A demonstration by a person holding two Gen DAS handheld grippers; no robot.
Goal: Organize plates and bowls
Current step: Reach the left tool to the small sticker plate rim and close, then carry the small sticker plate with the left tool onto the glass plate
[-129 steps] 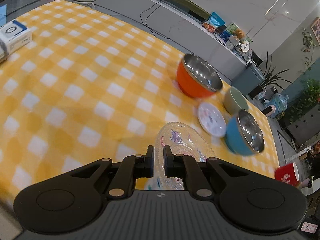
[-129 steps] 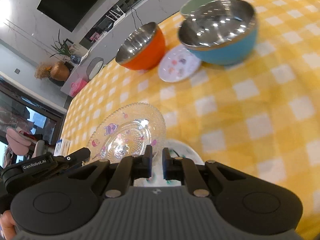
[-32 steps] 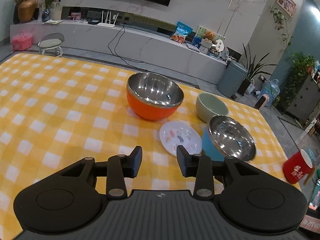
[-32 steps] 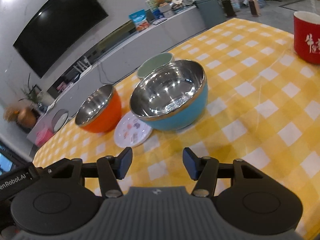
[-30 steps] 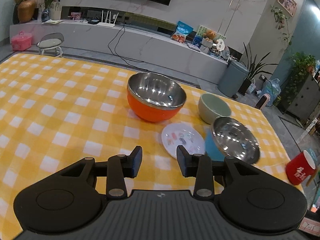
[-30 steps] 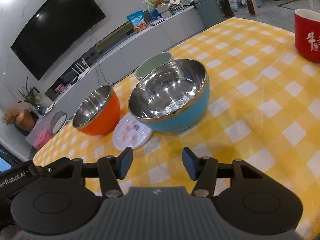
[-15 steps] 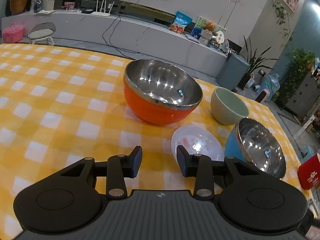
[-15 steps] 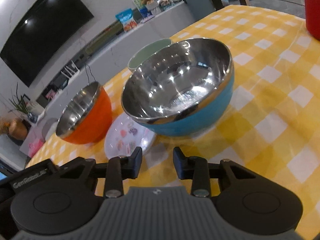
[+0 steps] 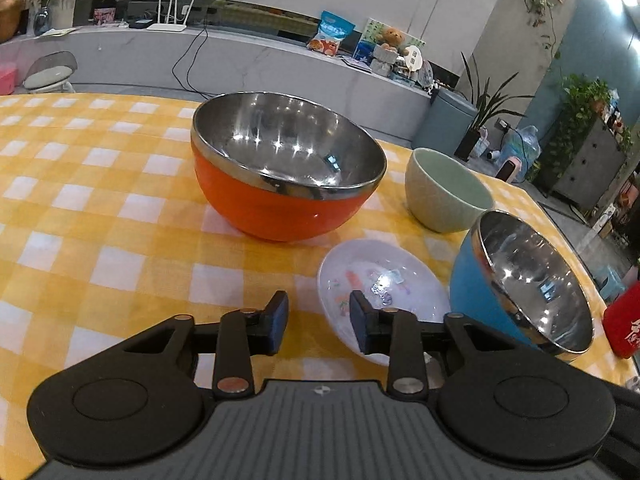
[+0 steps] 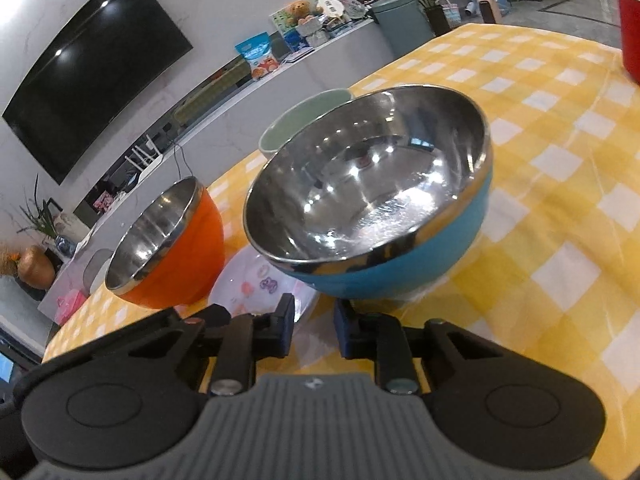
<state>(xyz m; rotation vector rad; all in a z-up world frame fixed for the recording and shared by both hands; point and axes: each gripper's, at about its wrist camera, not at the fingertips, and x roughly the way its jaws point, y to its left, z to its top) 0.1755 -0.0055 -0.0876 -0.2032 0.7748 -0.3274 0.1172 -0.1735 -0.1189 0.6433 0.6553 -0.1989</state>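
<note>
A small white plate (image 9: 380,284) with cartoon prints lies on the yellow checked cloth, between an orange steel-lined bowl (image 9: 288,176) and a blue steel-lined bowl (image 9: 520,280). A pale green bowl (image 9: 448,192) stands behind them. My left gripper (image 9: 319,322) hovers at the plate's near left rim. Its jaws are closing, the rim shows in the gap and the pads do not touch it. In the right wrist view the blue bowl (image 10: 360,208) fills the middle. My right gripper (image 10: 315,324) sits just below it, jaws closing, with the plate's (image 10: 256,284) edge in the gap, unpressed.
A red cup (image 9: 624,324) stands at the table's right edge, also in the right wrist view as the red cup (image 10: 630,20). The checked cloth (image 9: 120,208) stretches bare to the left. Beyond the table runs a long low counter (image 9: 240,60) with clutter.
Both grippers have sunk and moved in toward the white plate and the bowls, which now look larger. Both pairs of jaws have narrowed, the right pair more.
</note>
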